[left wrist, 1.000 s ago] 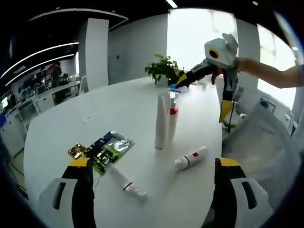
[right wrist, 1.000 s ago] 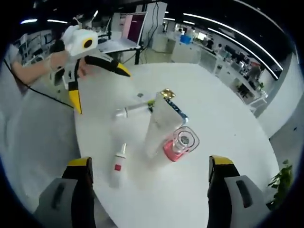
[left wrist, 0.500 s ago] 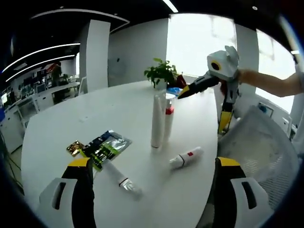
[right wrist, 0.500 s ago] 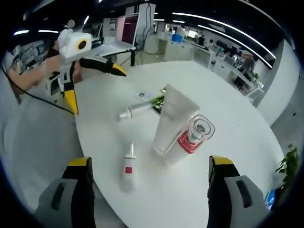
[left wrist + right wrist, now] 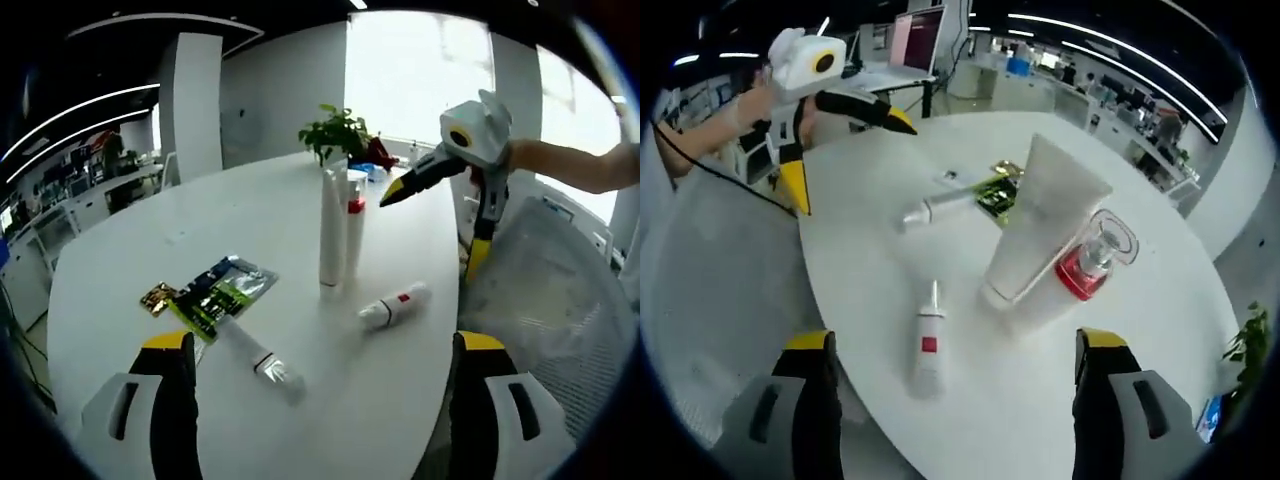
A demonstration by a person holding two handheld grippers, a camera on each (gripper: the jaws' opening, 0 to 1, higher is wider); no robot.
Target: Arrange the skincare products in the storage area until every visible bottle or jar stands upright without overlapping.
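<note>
With both grippers' fingers wide open and empty above the tabletop [image 5: 130, 260] edge, the tube [image 5: 1040, 225] and red-collared bottle [image 5: 1085, 265] already stand upright mid-table, while two small bottles [image 5: 928, 345] [image 5: 262, 365] lie flat nearer the edge, awaiting righting.

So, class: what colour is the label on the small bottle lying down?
Red, on the white small bottle; clearest in the right gripper view.

We see our left gripper [image 5: 318, 400] as two black fingers [image 5: 175, 400] capped in yellow, each flanked by a grey housing with a dark slot. Our right gripper [image 5: 440, 215] has a white head above its fingers, with black and yellow tapering fingers.
</note>
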